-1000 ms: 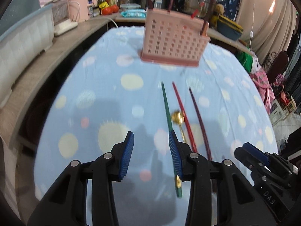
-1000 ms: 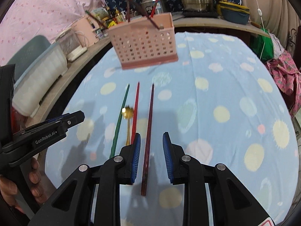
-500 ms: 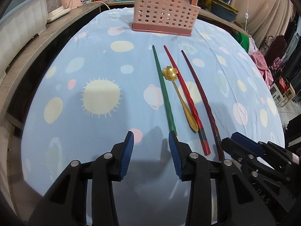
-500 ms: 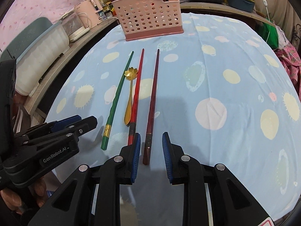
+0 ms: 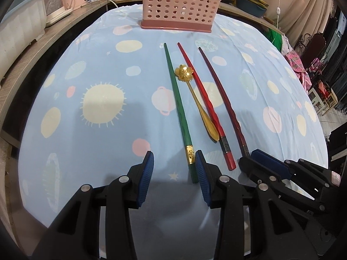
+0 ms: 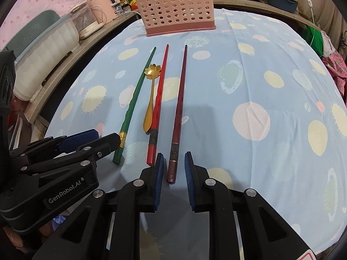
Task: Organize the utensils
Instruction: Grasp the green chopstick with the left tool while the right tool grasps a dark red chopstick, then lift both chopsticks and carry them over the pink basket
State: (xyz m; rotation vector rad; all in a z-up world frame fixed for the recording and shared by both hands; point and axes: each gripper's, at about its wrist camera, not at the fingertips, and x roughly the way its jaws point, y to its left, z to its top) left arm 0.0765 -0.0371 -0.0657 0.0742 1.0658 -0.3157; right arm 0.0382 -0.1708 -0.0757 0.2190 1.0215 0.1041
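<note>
Three chopsticks lie side by side on the blue spotted cloth: green (image 5: 180, 108), red (image 5: 203, 101) and dark red (image 5: 223, 99). A gold flower spoon (image 5: 195, 95) rests between the green and the red one. A pink perforated basket (image 5: 177, 4) stands at the far end with a few sticks in it. My left gripper (image 5: 174, 173) is open, and the green chopstick's near end lies just inside its right pad. My right gripper (image 6: 173, 171) straddles the near end of the dark red chopstick (image 6: 180, 99). Its jaws are closing, with a gap still on each side.
A wooden counter along the left holds a white tub (image 5: 19, 32) and a small appliance (image 5: 56, 10). Pots and bowls crowd the shelf behind the basket. The table's near edge runs just under both grippers, which sit close side by side. Chairs (image 5: 314, 49) stand off to the right.
Both grippers have come down and back toward the near ends of the chopsticks. The right gripper's jaws have narrowed around the dark red chopstick; the left's gap looks the same.
</note>
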